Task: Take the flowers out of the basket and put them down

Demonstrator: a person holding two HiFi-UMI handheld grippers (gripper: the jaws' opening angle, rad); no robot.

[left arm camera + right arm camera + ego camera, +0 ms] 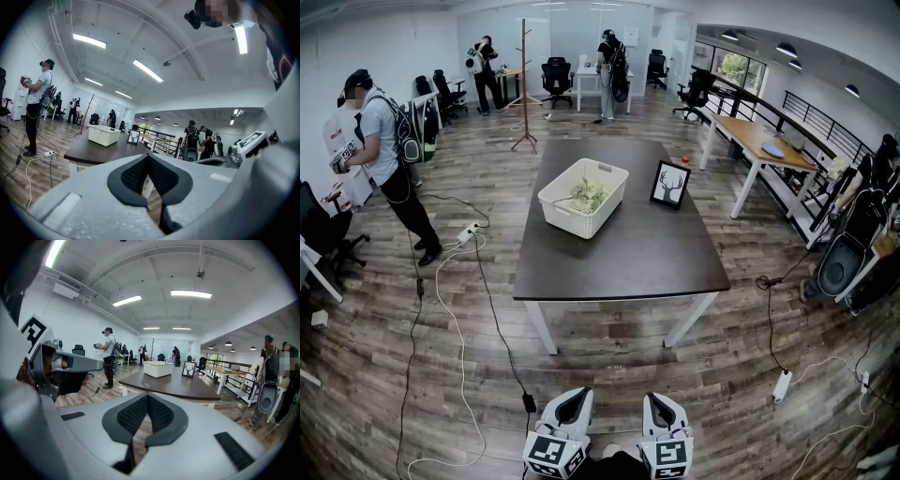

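Dark table (637,246): basket (578,214), picture frame (670,185)

1. A dark rectangular table (628,253) on white legs is seen mid-room on a wood-plank floor (712,375).
2. A framed deer picture (670,184) is propped upright on the table's far right part.
3. A wooden coat stand (524,84) is placed beyond the table's far left corner.
4. A person with a backpack (384,150) is seen standing at the left, near a white power strip (469,232).
5. A wood-topped desk (755,139) is set at the far right.

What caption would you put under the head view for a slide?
Left tongs and right tongs, both shut, face a table holding a basket of flowers.
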